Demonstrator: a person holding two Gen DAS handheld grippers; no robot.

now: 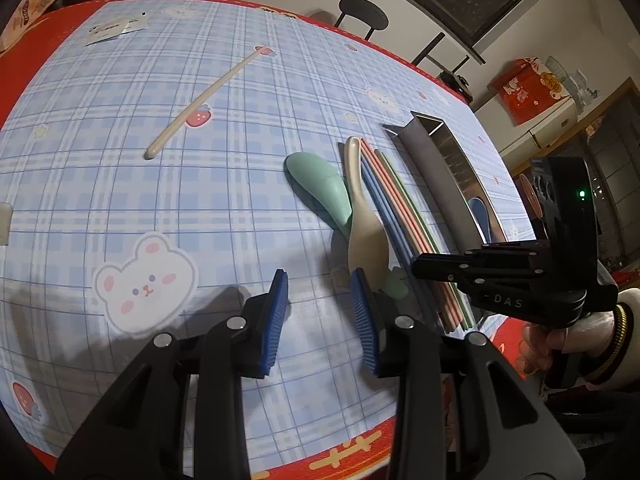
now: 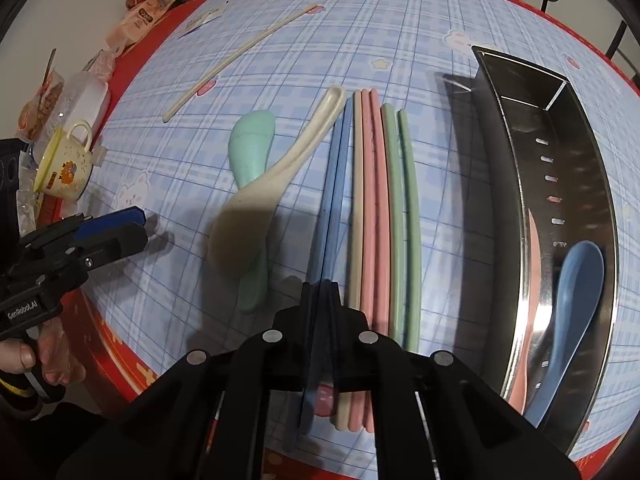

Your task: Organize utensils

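Right gripper (image 2: 320,292) is clamped tight on the blue chopsticks (image 2: 334,184), which lie on the table (image 2: 440,20) next to the beige, pink and green ones, left of the metal tray (image 2: 560,92) with a blue spoon (image 2: 568,312) in it. Left gripper (image 1: 320,284) is only partly open, nothing between its pads. Its right pad (image 1: 362,308) sits just beside the beige spoon (image 1: 366,240), which lies across the green spoon (image 1: 320,188).

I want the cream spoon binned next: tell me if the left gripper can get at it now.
Probably yes. The left gripper has empty jaws just short of the cream spoon, which lies on top of the green spoon, with nothing between.
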